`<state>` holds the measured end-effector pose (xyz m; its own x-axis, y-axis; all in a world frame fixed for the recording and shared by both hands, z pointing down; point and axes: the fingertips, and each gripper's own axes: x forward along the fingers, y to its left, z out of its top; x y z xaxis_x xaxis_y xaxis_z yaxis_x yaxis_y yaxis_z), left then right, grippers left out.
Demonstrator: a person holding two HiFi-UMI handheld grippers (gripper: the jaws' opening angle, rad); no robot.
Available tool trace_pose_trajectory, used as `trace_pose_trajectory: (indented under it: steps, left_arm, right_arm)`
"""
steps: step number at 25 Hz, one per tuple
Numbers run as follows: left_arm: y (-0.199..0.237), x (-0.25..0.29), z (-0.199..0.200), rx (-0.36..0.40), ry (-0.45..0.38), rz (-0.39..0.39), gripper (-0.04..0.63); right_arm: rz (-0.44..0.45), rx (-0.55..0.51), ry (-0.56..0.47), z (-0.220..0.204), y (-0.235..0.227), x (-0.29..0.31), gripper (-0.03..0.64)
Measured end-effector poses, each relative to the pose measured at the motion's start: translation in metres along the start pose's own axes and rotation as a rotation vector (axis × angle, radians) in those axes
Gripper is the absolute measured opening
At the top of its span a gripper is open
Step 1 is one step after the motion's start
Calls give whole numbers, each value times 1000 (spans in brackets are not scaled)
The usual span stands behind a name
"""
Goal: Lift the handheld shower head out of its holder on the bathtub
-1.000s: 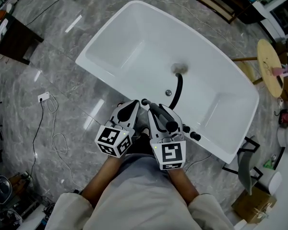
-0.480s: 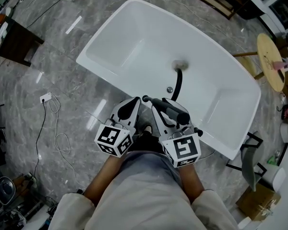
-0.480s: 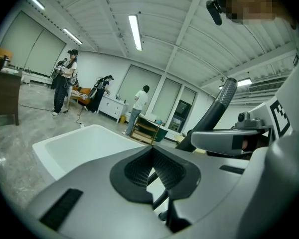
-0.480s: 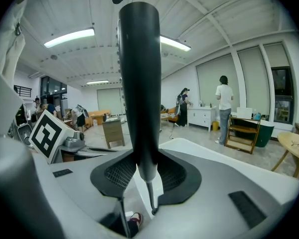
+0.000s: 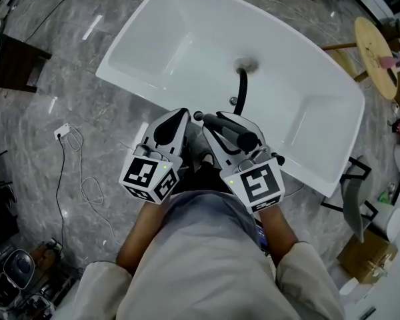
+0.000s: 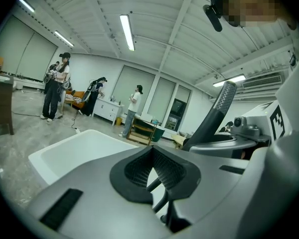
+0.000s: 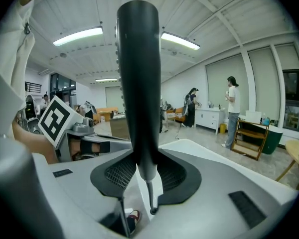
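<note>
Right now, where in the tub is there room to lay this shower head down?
Bare: bathtub floor left of the drain, and the right end past the hose. Crowded: the near rim, where the right gripper holds the shower head beside the left gripper.

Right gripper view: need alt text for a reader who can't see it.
The right gripper's tongs are shut on the dark handle of the shower head, which rises straight up the frame. Behind lie the white bathtub and people standing in a room.

Ahead of you the bathtub (image 5: 153, 29) basin lies open but for the black hose (image 5: 241, 89) at its middle, while at the near rim your left gripper (image 5: 178, 114) crowds the right gripper (image 5: 212, 125) and its shower head (image 5: 232, 132).
</note>
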<state>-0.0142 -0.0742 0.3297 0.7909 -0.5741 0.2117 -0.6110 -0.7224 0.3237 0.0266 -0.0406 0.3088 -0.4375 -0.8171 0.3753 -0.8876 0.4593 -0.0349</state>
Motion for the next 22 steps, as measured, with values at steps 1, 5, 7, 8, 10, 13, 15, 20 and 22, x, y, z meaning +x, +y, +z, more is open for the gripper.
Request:
trace_pose_trajectory:
  steps: [1, 5, 7, 8, 10, 13, 15, 20, 22]
  left_arm:
    - [-1, 2, 1, 1, -1, -3, 5]
    - [-6, 9, 0, 2, 8, -18, 5]
    - [-8, 10, -1, -2, 11, -22, 5]
    - [-8, 10, -2, -6, 12, -22, 5]
    - [-7, 11, -4, -11, 16, -21, 5]
    - [-7, 14, -7, -30, 21, -24, 5]
    - [-8, 15, -7, -38, 23, -24, 5]
    - [-6, 15, -6, -40, 26, -20, 5]
    - [-5, 15, -6, -40, 27, -18, 5]
  right_arm:
    - [5, -1, -1, 0, -1, -1, 140]
    - [15, 7, 5, -5, -3, -3, 140]
    - [19, 14, 14, -7, -2, -4, 140]
    - [23, 15, 17, -8, -2, -4, 140]
    - [33, 20, 20, -9, -2, -4, 140]
    - [49, 21, 22, -10, -2, -4, 140]
    - [54, 21, 28, -11, -3, -5, 140]
    - [61, 20, 31, -10, -4, -2, 140]
    - [62, 17, 29, -10, -4, 0, 140]
